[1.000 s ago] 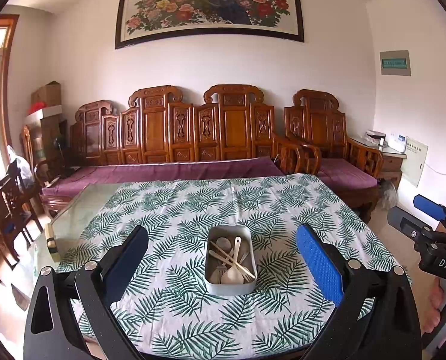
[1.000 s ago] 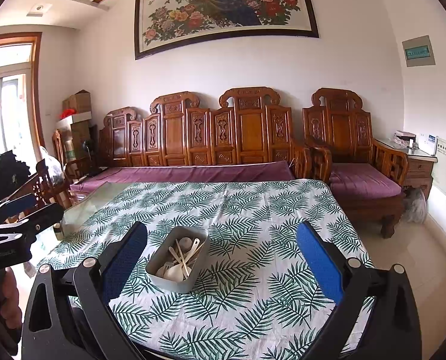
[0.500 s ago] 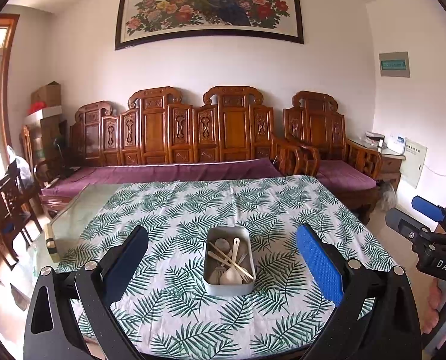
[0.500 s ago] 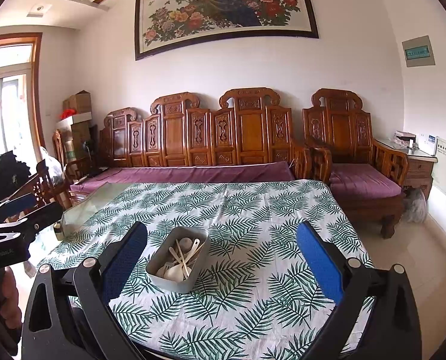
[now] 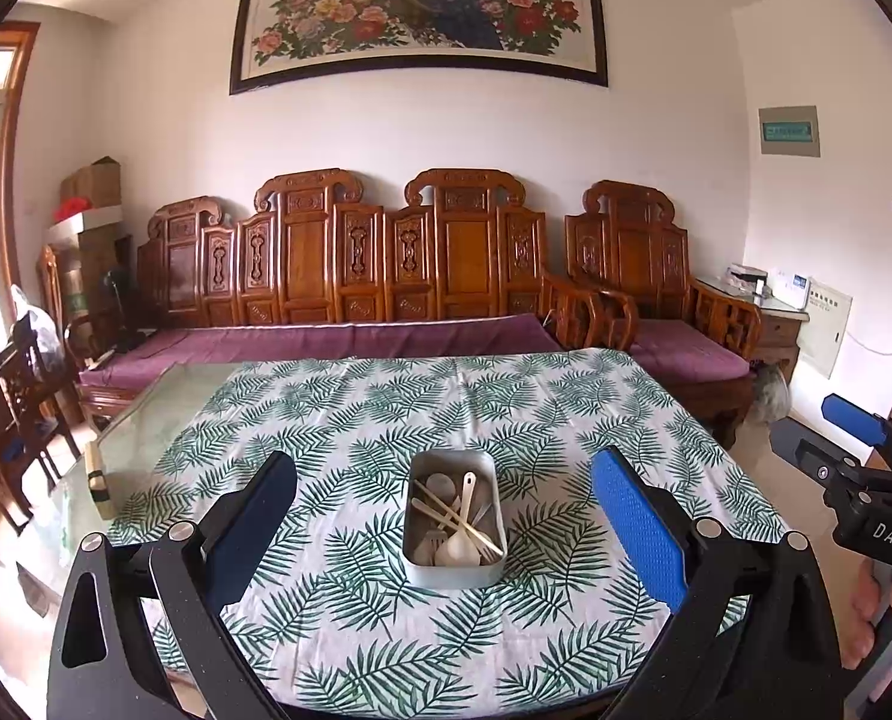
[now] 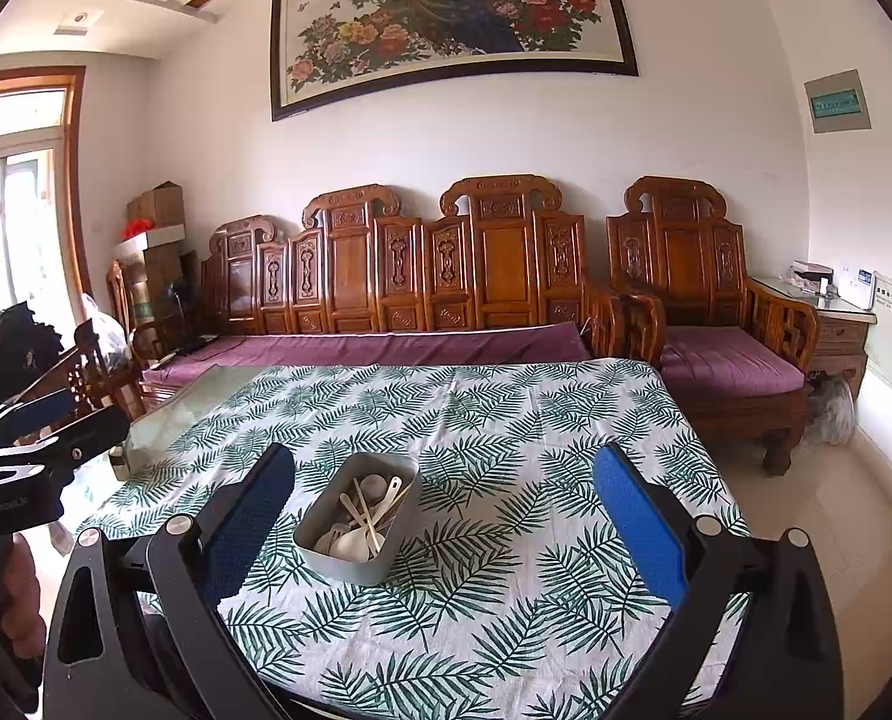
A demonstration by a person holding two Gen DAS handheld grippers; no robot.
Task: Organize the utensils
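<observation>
A grey rectangular tin (image 5: 453,521) (image 6: 357,516) stands on the leaf-patterned tablecloth (image 5: 422,408) (image 6: 505,432). Inside it lie several pale utensils (image 5: 457,519) (image 6: 359,519): chopsticks, spoons and a fork, crossed over each other. My left gripper (image 5: 443,516) is open, held above the near table edge, with the tin framed between its blue pads. My right gripper (image 6: 444,516) is open too, and the tin sits toward its left finger. Each gripper shows at the edge of the other's view, the right gripper (image 5: 853,450) and the left gripper (image 6: 32,426), with a hand on the handle.
A carved wooden sofa (image 5: 350,276) with purple cushions runs behind the table, and a matching armchair (image 6: 703,312) stands at the right. Bare glass tabletop (image 5: 146,420) shows left of the cloth, with a small block (image 5: 96,477) on it. Wooden chairs (image 5: 8,396) crowd the far left.
Both views have barely shifted; the tin sits slightly lower and closer in the left wrist view. Neither gripper's jaws have moved.
</observation>
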